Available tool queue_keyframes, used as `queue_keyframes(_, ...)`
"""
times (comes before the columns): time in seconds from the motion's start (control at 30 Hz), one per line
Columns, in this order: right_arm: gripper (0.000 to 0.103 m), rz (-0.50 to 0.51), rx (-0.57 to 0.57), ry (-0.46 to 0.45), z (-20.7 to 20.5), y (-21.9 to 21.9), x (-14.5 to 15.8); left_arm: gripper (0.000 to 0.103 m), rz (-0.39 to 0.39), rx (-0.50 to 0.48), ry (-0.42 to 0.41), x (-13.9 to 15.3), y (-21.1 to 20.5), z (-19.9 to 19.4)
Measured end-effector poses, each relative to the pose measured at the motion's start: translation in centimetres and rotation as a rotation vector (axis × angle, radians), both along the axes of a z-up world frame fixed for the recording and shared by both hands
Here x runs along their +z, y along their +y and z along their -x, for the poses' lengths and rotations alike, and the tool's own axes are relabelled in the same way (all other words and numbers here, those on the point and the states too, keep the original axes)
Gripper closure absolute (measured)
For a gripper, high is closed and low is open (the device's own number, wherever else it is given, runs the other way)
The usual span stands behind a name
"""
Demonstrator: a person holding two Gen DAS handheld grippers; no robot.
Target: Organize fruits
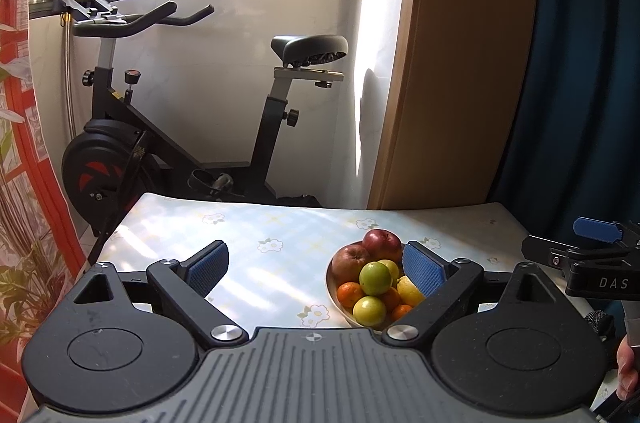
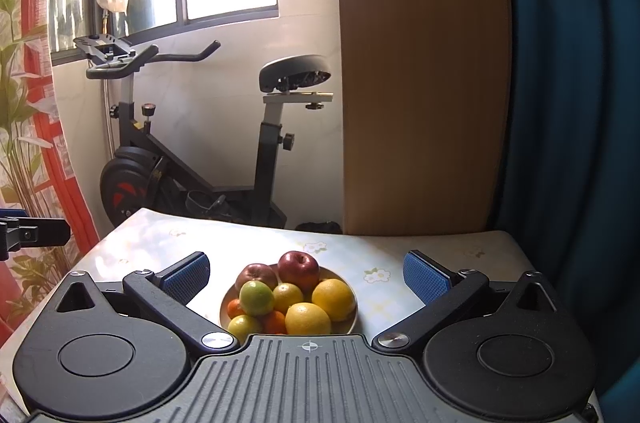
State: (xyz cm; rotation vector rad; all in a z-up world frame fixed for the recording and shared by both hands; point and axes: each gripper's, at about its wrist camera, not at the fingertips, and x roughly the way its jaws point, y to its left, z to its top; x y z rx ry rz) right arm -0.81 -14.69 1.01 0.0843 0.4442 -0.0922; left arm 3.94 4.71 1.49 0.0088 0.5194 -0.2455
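Two blue-padded fingers of the left gripper (image 1: 316, 263) stand spread wide at the bottom of the left wrist view, with nothing between them but bare tabletop; the right-hand pad (image 1: 422, 269) overlaps the picture of the shallow cream bowl of fruit (image 1: 334, 293), though whether it touches the bowl cannot be told. That bowl sits at lower centre-right of the frame on a table with a pale floral checked cloth (image 1: 240, 235) and is heaped with two red apples (image 1: 382, 243), green-yellow citrus (image 1: 375, 278), small orange tangerines (image 1: 350, 294) and a yellow lemon (image 1: 409, 291). At the right edge the other black tool, the right gripper (image 1: 592, 255), juts in with a blue pad on top, and part of a hand (image 1: 626, 367) shows below it. Behind the table a black exercise bike (image 1: 180, 127) stands under a window, with a red patterned curtain (image 1: 24, 143) at left and a wooden panel (image 1: 460, 63) and dark blue curtain (image 1: 580, 63) at right. In the right wrist view the right gripper (image 2: 306, 277) likewise holds its jaws wide apart, empty, and the same bowl (image 2: 354, 319) lies at lower centre between the two pads in the picture, clear of both, with a large yellow-orange fruit (image 2: 334, 299) and a lemon (image 2: 308, 319) nearest the camera. At the far left edge the tip of the left gripper (image 2: 32, 233) pokes in beside the red curtain (image 2: 60, 163), and the bike (image 2: 192, 163) stands behind
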Motion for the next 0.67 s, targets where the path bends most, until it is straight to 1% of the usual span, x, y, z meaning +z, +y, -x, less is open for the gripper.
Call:
queue_keyframes(0.47,0.000,0.003,-0.002,0.002,0.01,-0.03,-0.14,0.007,-0.007,-0.003,-0.002,-0.19,-0.12,-0.23)
queue_keyframes(0.67,0.000,-0.001,-0.003,0.005,-0.12,-0.16,-0.37,0.007,0.008,0.000,-0.006,-0.34,0.06,-0.06)
